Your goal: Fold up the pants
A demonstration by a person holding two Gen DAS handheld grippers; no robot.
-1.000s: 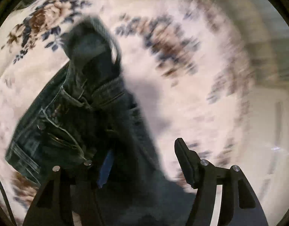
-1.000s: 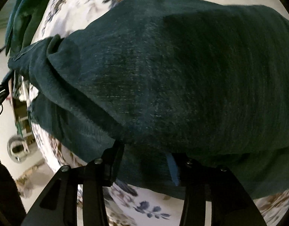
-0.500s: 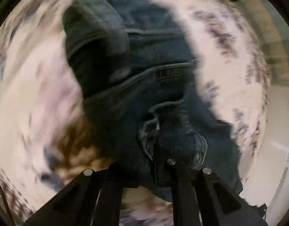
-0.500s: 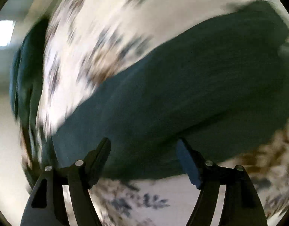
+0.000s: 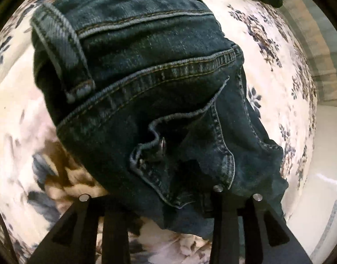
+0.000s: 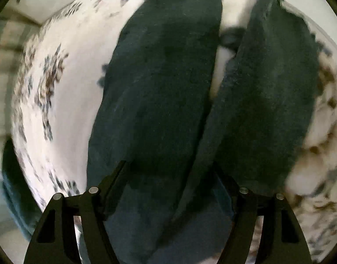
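Denim pants [image 5: 159, 92] now bunched, waistband fwd

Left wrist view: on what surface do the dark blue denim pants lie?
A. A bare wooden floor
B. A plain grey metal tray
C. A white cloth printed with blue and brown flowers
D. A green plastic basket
C: the dark blue denim pants rest on a white cloth printed with blue and brown flowers on every side.

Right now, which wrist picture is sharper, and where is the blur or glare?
Left wrist view: dark blue denim jeans sharp, stitching readable; floral bedspread smeared at left; glare on pale floor at right. Right wrist view: motion-blurred throughout, trouser legs dark and featureless; fisheye bending in both.
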